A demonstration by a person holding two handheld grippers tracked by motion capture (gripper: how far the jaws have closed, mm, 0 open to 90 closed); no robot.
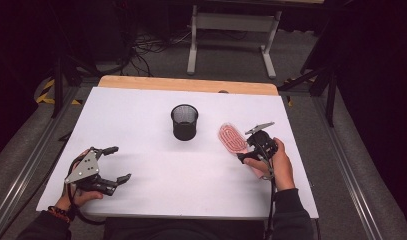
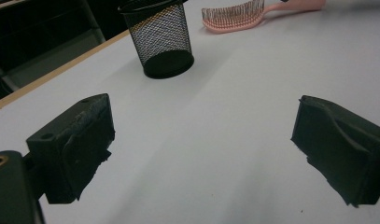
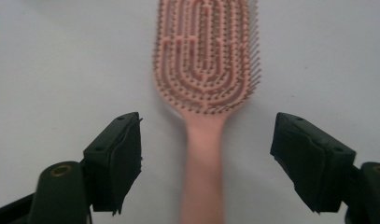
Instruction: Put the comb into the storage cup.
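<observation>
White table, mesh cup, pink hairbrush

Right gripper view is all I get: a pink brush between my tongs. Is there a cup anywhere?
Observer: Yes, in the high view a black wire-mesh cup stands upright on the white table, left of the pink plastic hairbrush.
Operator: Do they touch?
Observer: No, bare table lies between them.
Operator: And my other tongs?
Observer: The left tongs sit open and empty near the table's front left corner.

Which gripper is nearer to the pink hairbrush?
Right. The right gripper straddles the pink hairbrush handle, jaws open. The left gripper rests far across the table, beyond the mesh cup.
</observation>
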